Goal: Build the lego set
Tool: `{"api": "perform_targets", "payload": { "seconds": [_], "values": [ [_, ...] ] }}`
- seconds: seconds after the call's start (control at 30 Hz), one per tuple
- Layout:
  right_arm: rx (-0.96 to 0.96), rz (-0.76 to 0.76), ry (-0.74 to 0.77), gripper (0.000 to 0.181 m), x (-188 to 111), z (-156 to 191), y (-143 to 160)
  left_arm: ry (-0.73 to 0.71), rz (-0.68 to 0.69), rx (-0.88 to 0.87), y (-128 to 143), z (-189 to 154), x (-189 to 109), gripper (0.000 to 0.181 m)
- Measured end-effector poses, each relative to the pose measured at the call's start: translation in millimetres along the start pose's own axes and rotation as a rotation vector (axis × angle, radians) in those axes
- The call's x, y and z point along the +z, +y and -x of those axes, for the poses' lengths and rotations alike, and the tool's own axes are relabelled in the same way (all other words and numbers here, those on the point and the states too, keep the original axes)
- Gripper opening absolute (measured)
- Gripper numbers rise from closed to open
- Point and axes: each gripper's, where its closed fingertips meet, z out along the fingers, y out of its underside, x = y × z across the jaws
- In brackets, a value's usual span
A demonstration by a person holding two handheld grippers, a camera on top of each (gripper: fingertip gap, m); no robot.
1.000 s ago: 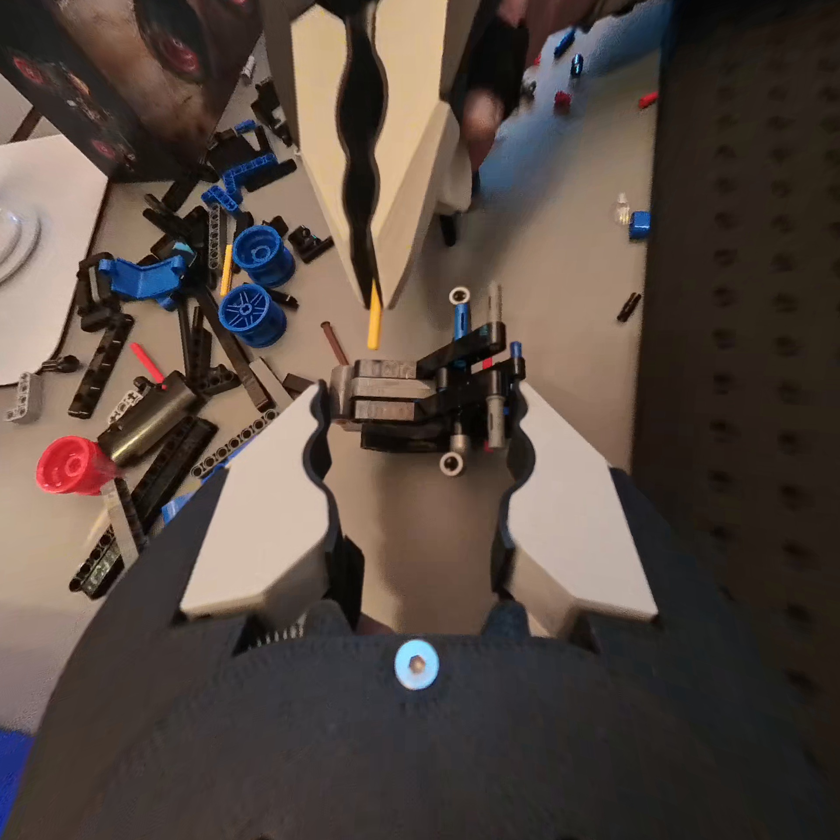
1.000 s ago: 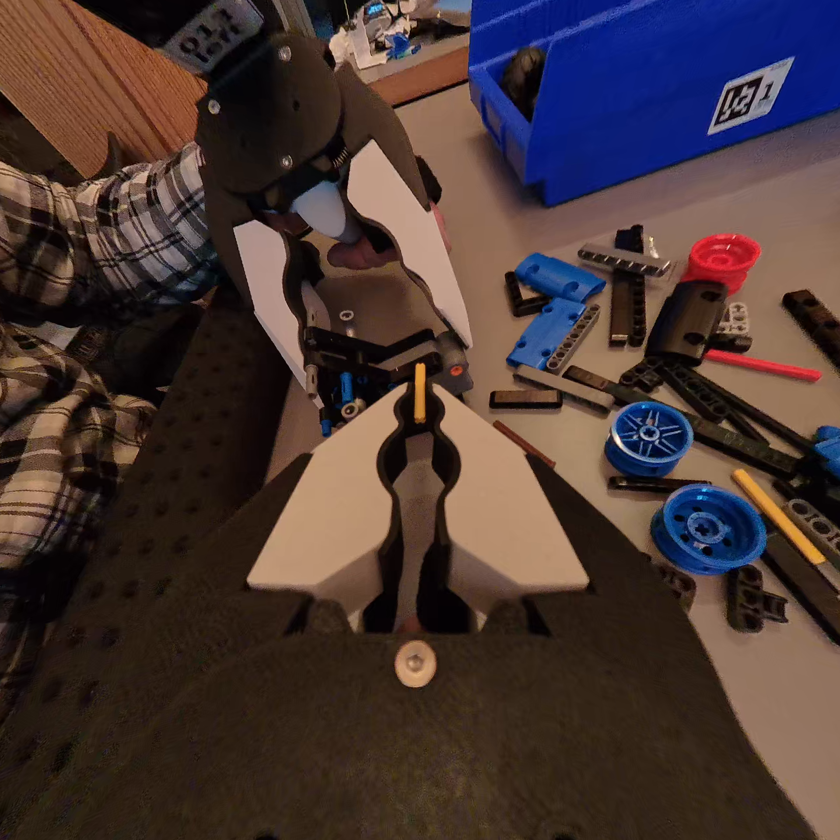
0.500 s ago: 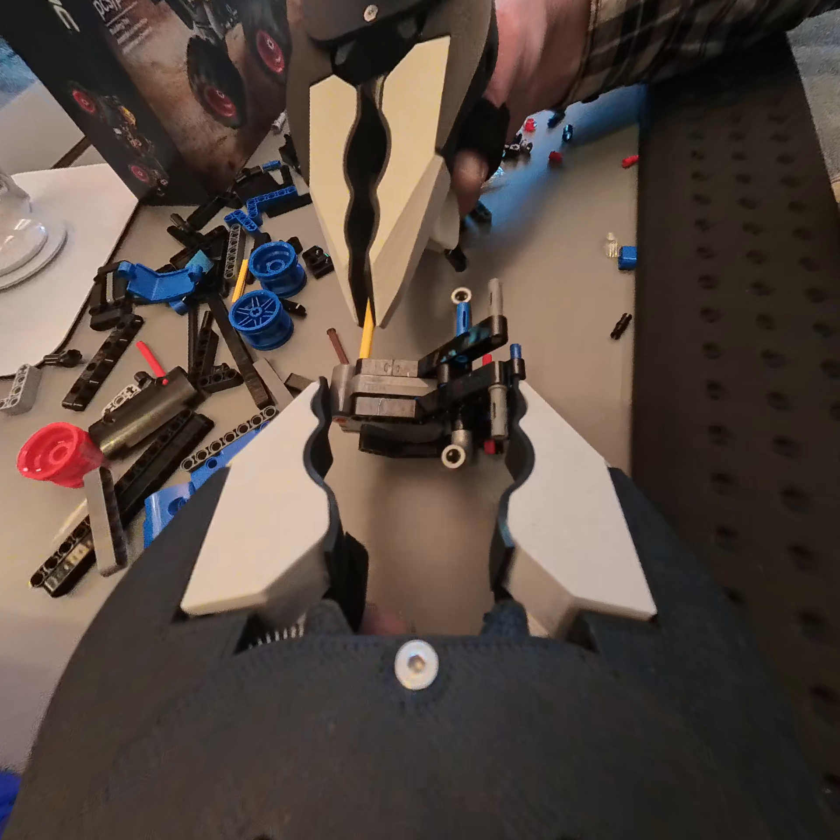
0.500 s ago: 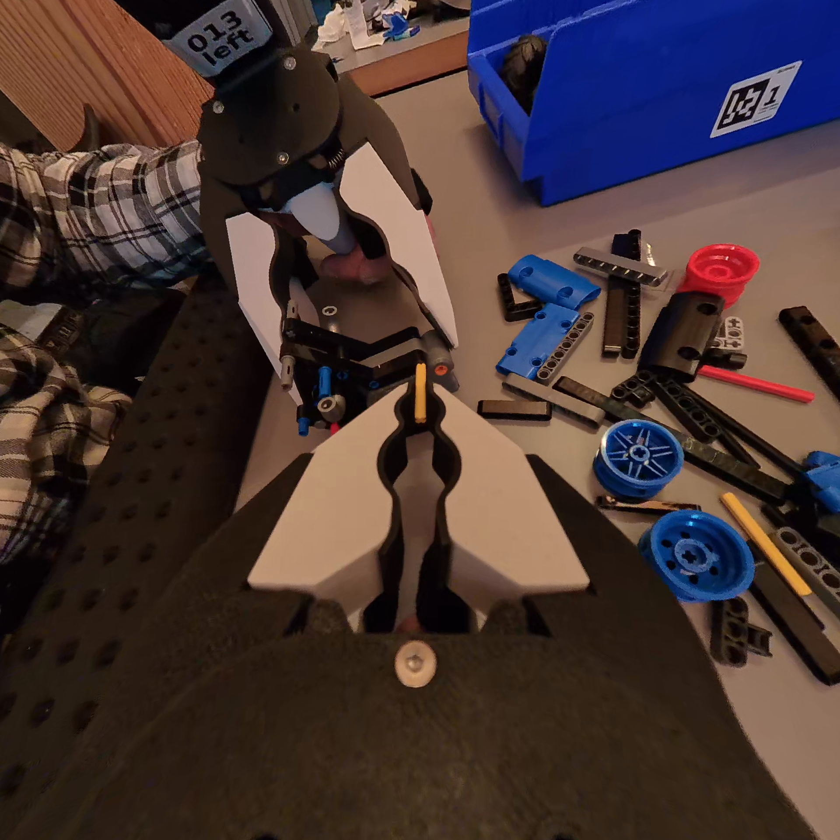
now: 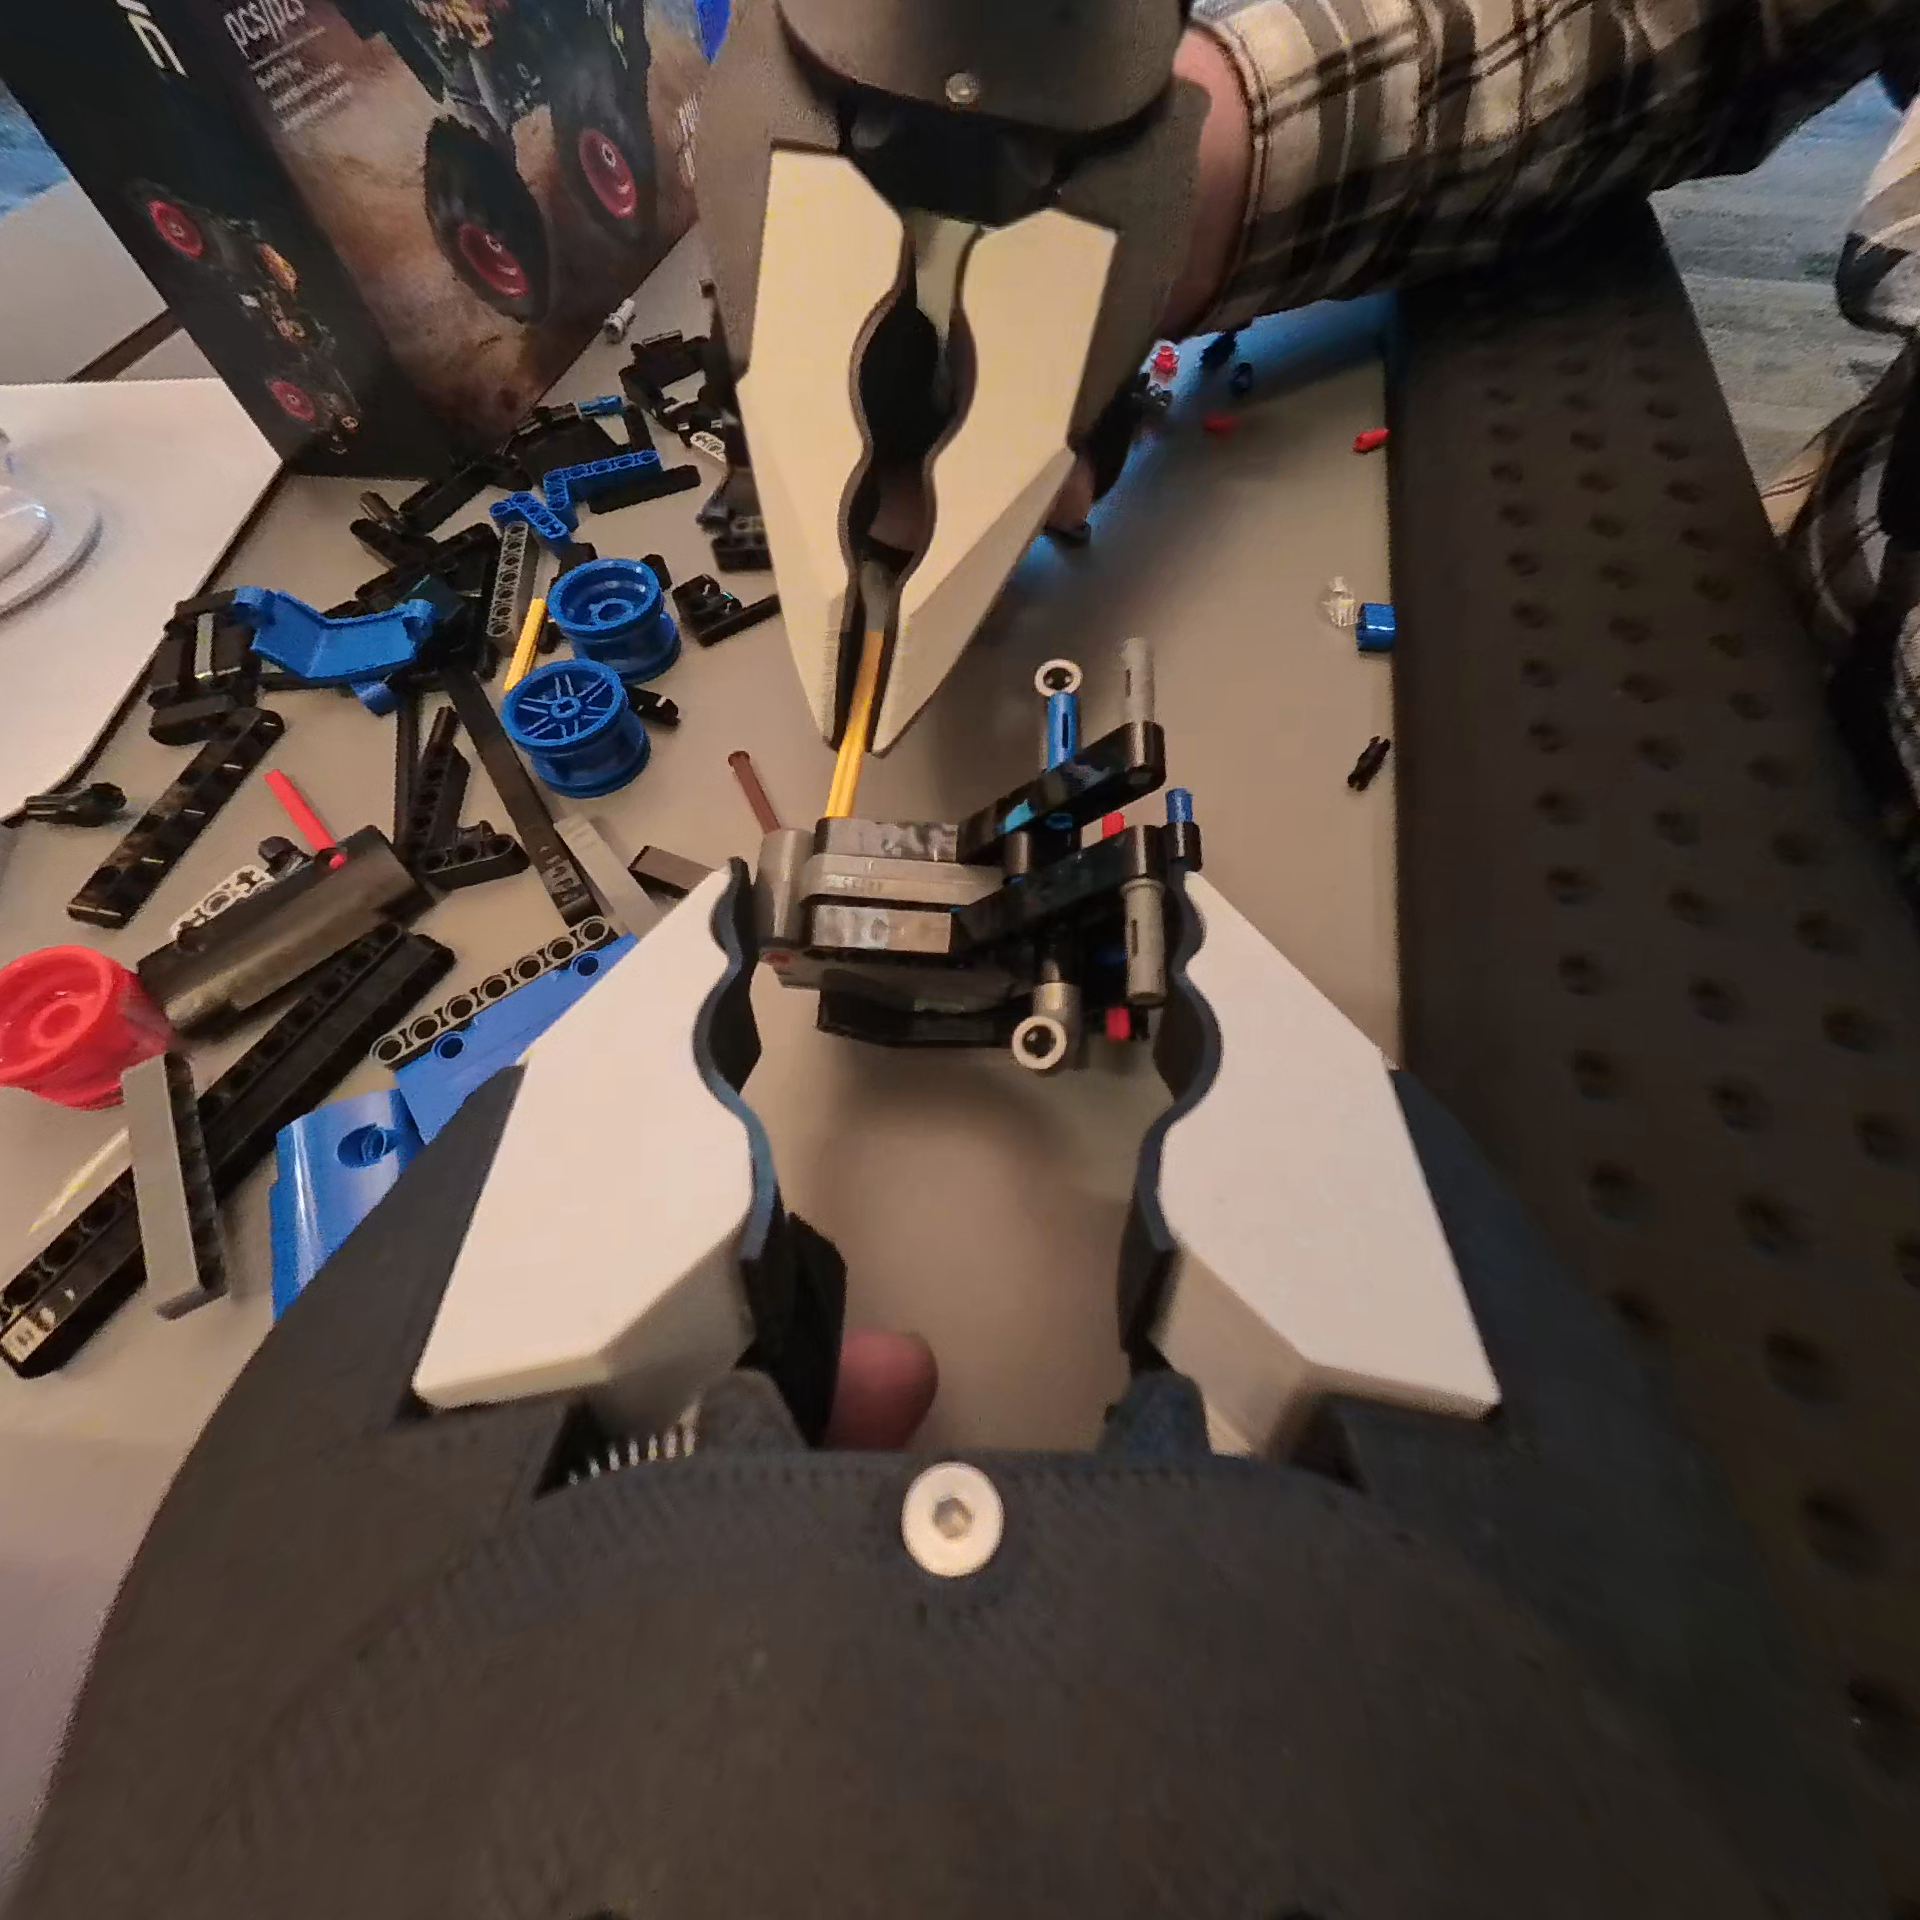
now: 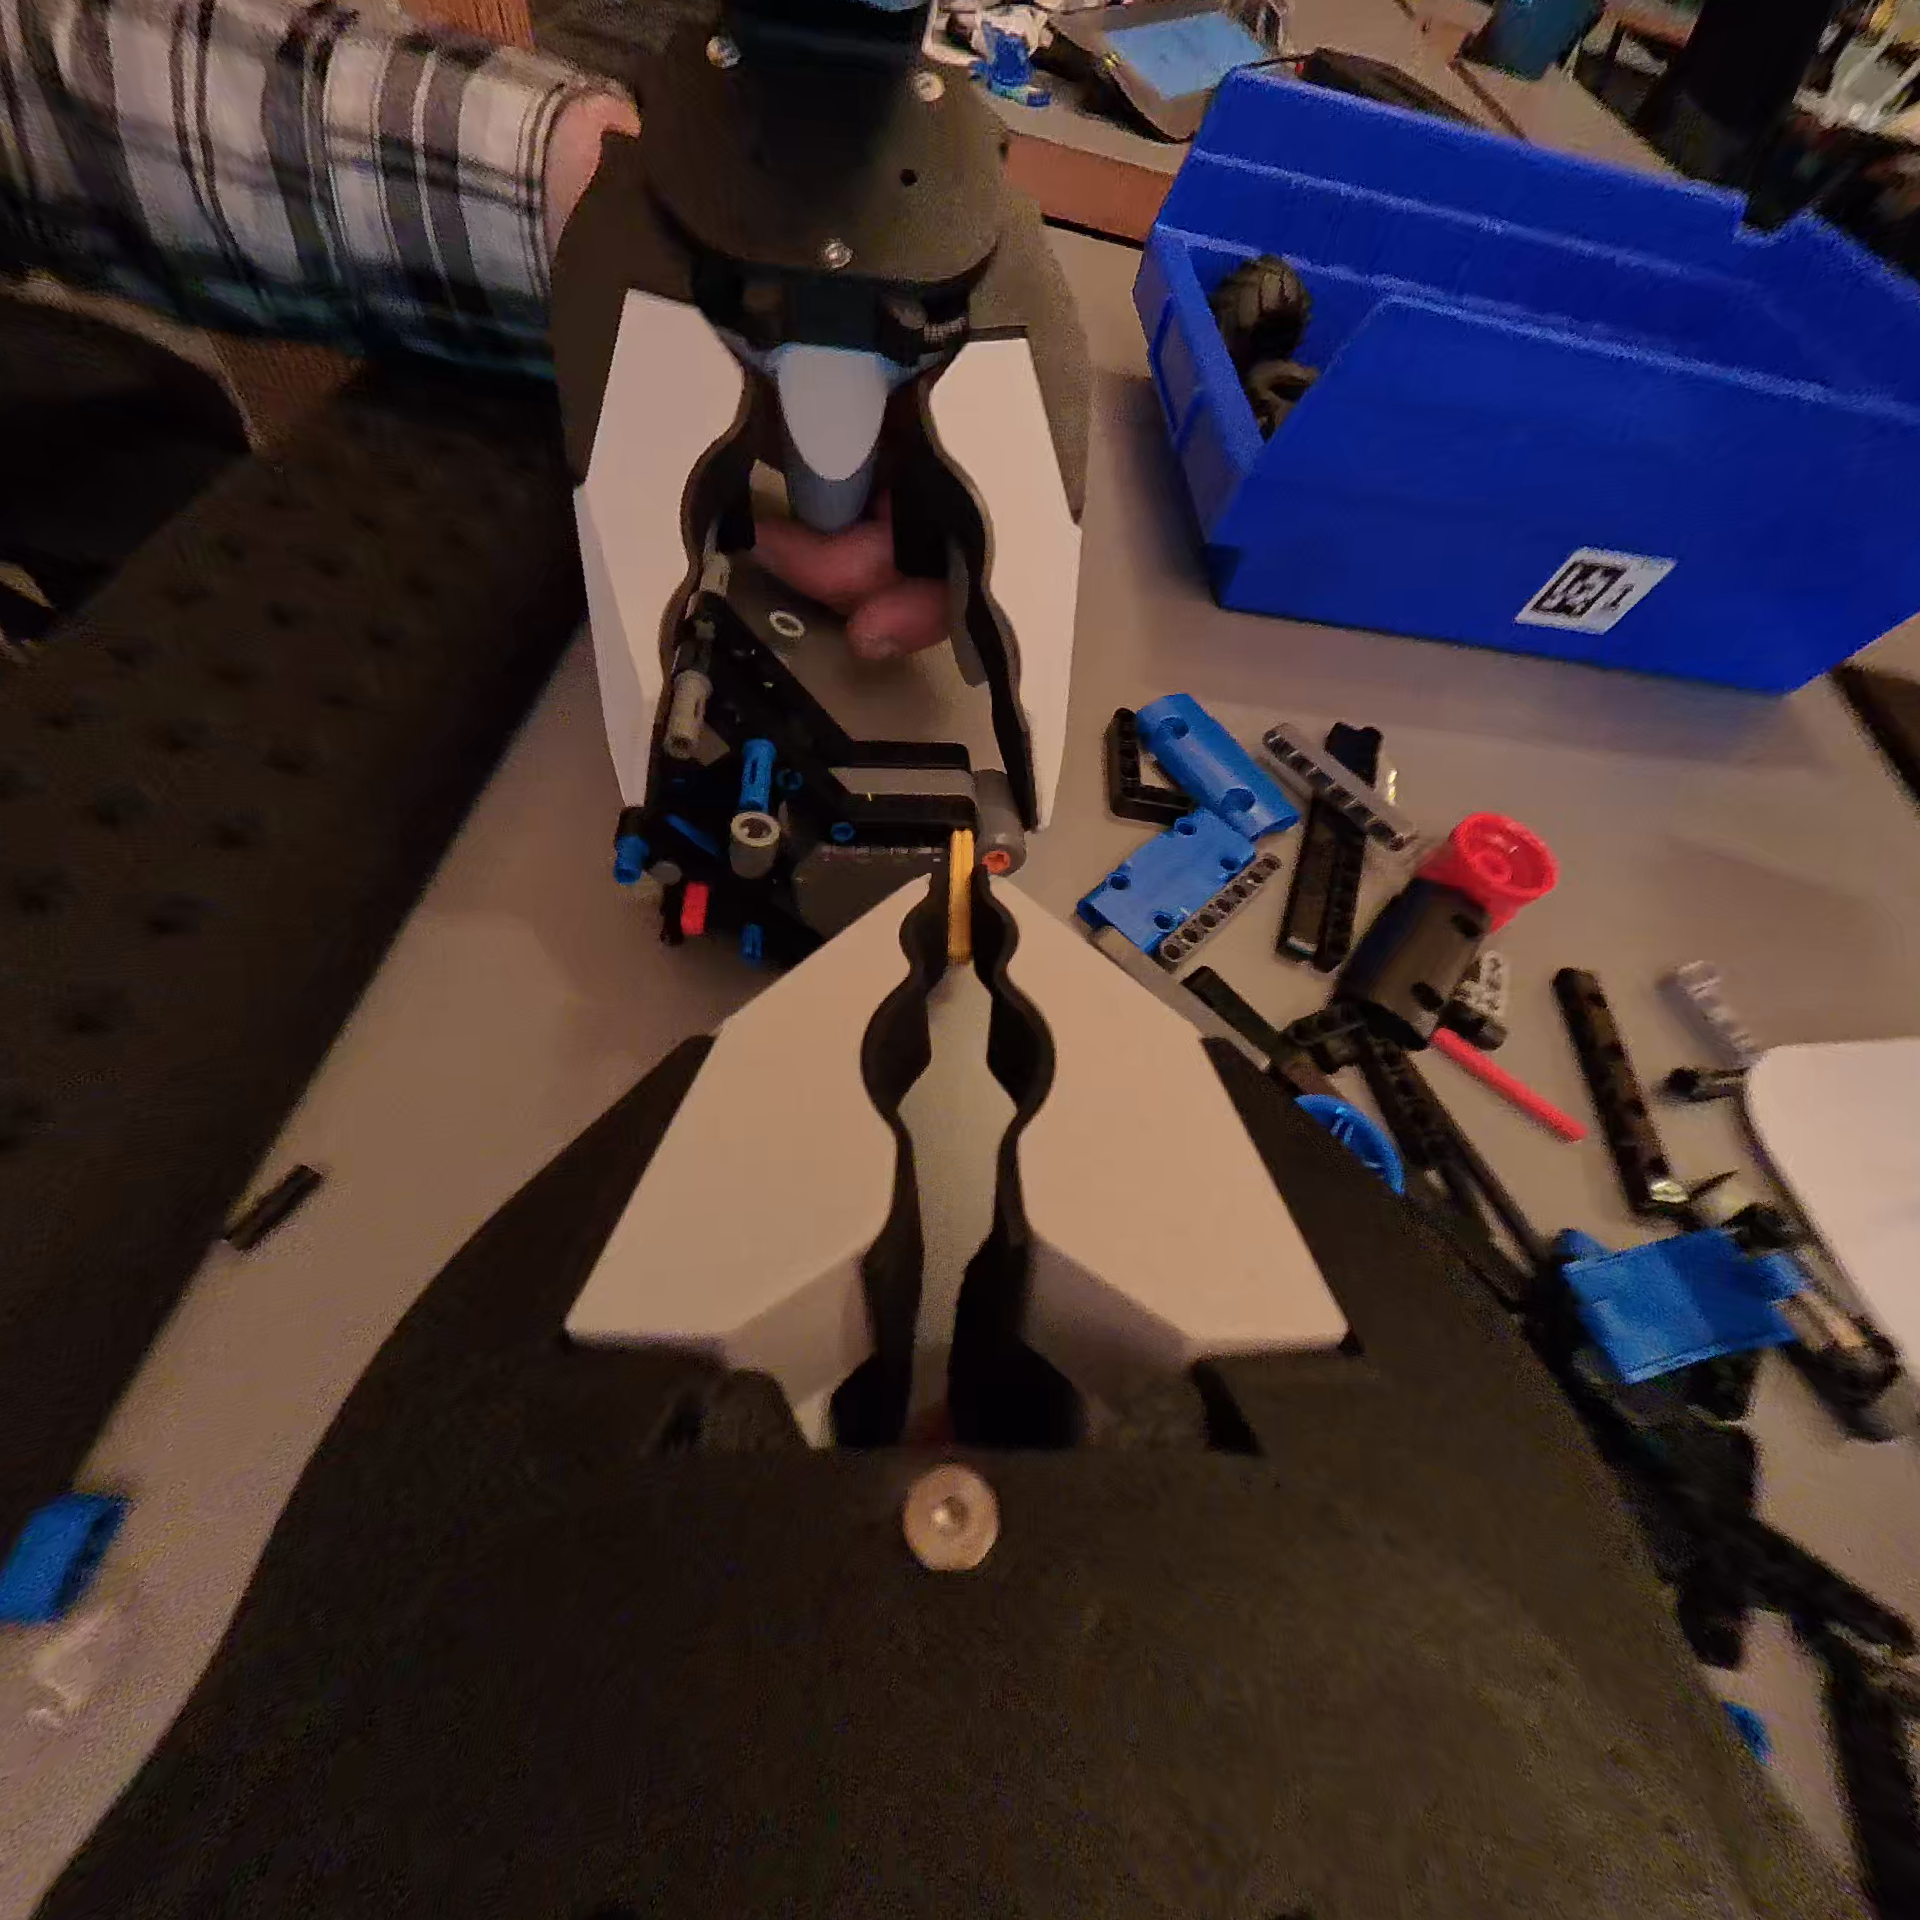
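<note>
A partly built lego assembly (image 5: 935,914) of black, grey and blue technic parts rests low over the grey table. My left gripper (image 5: 956,894) is shut on it, one finger on each side. It also shows in the right wrist view (image 6: 831,790), gripping the assembly (image 6: 831,842). My right gripper (image 6: 961,883) is shut on a thin yellow axle (image 6: 961,909). In the left wrist view the right gripper (image 5: 854,740) comes down from the far side. The yellow axle (image 5: 852,753) sticks out of its tips and its end touches the assembly's grey block.
Loose parts lie left of the assembly: blue wheels (image 5: 577,717), a red wheel (image 5: 62,1023), black beams (image 5: 312,997), blue panels (image 6: 1195,821). The set's box (image 5: 416,208) stands behind them. A blue bin (image 6: 1558,468) stands far right. A black foam mat (image 5: 1662,935) borders the table.
My right gripper has come closer and lower with the yellow axle, whose end now meets the assembly's grey block. My left gripper has kept its grip on the assembly.
</note>
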Motion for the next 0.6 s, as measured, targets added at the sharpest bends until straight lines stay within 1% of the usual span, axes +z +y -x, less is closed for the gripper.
{"api": "perform_targets", "payload": {
  "seconds": [0.1, 0.2, 0.33, 0.47, 0.6],
  "values": [
    [-0.199, 0.014, 0.050, 0.003, 0.4, 1.7, 0.0, 0.020, -0.001, -0.010, 0.0, -1.1, -0.3, 0.076],
    [-0.323, 0.010, 0.067, 0.003, 0.8, 1.9, 1.2, 0.045, -0.001, -0.033, -0.1, -2.5, -0.1, 0.076],
    [-0.384, 0.008, 0.076, 0.003, 3.4, 1.9, 1.0, 0.053, 0.000, -0.045, 0.6, -1.3, -0.6, 0.076],
    [-0.350, -0.021, 0.063, 0.004, 5.1, 2.1, 1.7, 0.061, 0.002, -0.060, 0.6, -1.4, -0.8, 0.076],
    [-0.368, -0.027, 0.049, 0.003, 7.3, 1.9, 1.7, 0.064, 0.004, -0.073, 0.8, -0.2, -0.5, 0.077]
  ]
}}
